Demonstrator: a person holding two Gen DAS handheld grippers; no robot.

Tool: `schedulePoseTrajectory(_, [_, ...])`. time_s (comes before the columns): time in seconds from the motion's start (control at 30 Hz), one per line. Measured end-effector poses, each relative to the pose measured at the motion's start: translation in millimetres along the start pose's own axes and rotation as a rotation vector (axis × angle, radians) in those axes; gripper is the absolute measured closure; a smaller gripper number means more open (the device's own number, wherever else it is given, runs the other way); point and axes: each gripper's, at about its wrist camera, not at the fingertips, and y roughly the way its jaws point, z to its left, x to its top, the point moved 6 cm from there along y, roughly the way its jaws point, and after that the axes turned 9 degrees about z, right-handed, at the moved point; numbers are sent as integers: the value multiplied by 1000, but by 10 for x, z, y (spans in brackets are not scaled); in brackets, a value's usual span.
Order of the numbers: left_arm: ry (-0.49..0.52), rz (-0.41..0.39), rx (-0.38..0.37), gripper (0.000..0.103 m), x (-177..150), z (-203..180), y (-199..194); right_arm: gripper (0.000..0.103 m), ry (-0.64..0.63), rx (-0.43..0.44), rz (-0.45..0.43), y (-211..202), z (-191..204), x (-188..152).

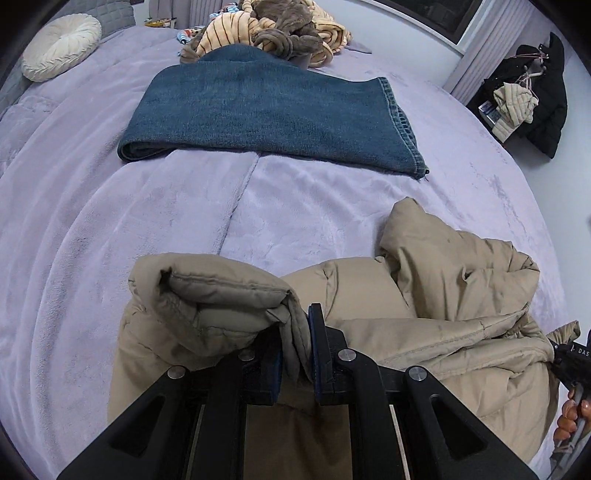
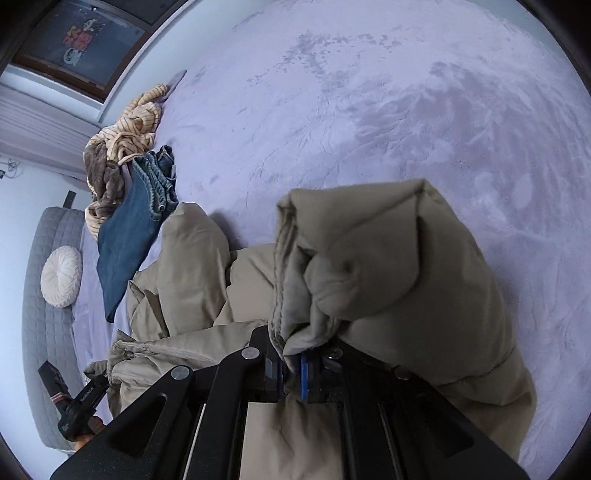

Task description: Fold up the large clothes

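Beige padded fabric fills the near part of both wrist views: it is a puffer jacket (image 1: 424,295), and each gripper has a piece of it. The left gripper (image 1: 297,354) has its fingers pressed together on a thick folded edge of the jacket, which bulges over the left finger. The right gripper (image 2: 293,363) also pinches a bunched edge, and a big padded part hangs over and past its fingers. Between the two grips the jacket is loose and crumpled, with one part standing up and several deep wrinkles. Its lower part seems to rest on the bed (image 1: 110,221), which has a pale purple fluffy cover; I cannot tell how much of the jacket is lifted.

Farther on the bed lie folded blue jeans (image 1: 266,110), flat and tidy, so I judge this piece as already finished. Behind the jeans a pile of clothes (image 1: 273,33) waits, striped cream fabric mixed with brown fabric, not folded. A round white cushion (image 1: 61,46) lies near the head of the bed.

So the task looks to be in an early part: one garment is folded, the jacket is only held and not yet spread flat, and no fold is made in it. I think the jacket must first be laid out smooth, then folded, and the pile comes after.
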Motion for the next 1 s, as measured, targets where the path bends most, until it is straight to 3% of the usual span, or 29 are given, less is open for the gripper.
schedulePoseTrajectory(0.13, [13, 10, 1, 87, -14, 2, -70, 91, 2, 7, 33, -30, 31, 33])
schedulePoseTrajectory(0.17, [23, 2, -8, 75, -20, -3, -133, 89, -6, 7, 36, -67, 54, 36])
schedulePoseTrajectory(0.2, [33, -13, -24, 62, -28, -7, -216, 79, -17, 13, 34, -121, 88, 37])
schedulePoseTrajectory(0.23, [39, -35, -33, 28, -36, -8, -315, 66, -28, 24, 29, -179, 121, 25])
schedulePoseTrajectory(0.27, [35, -81, -16, 8, -41, 8, -437, 57, -43, 33, 19, -245, 156, 9])
schedulePoseTrajectory(0.3, [36, -140, 7, 7, -41, 18, -574, 36, -60, 30, -3, -325, 189, -4])
schedulePoseTrajectory(0.4, [77, -148, 10, 7, -46, -31, -683, 34, -119, -15, -59, -522, 256, -62])
schedulePoseTrajectory(0.5, [140, -107, -1, 13, -108, -128, -534, 82, -203, -95, -25, -475, 271, -154])
schedulePoseTrajectory(0.57, [203, -63, 48, 45, -162, -199, -318, 83, -264, -164, 8, -345, 229, -197])
schedulePoseTrajectory(0.6, [223, -45, 90, 48, -172, -205, -171, 84, -284, -212, 16, -271, 180, -200])
schedulePoseTrajectory(0.67, [220, -36, 134, 49, -154, -162, 52, 88, -291, -254, 12, -144, 77, -137])
schedulePoseTrajectory(0.87, [163, -43, 128, 49, 31, -114, 442, 103, -206, -256, -15, 173, -214, 226])
schedulePoseTrajectory(1.0, [164, -59, 132, 49, 115, -156, 567, 103, -207, -282, -31, 352, -282, 334])
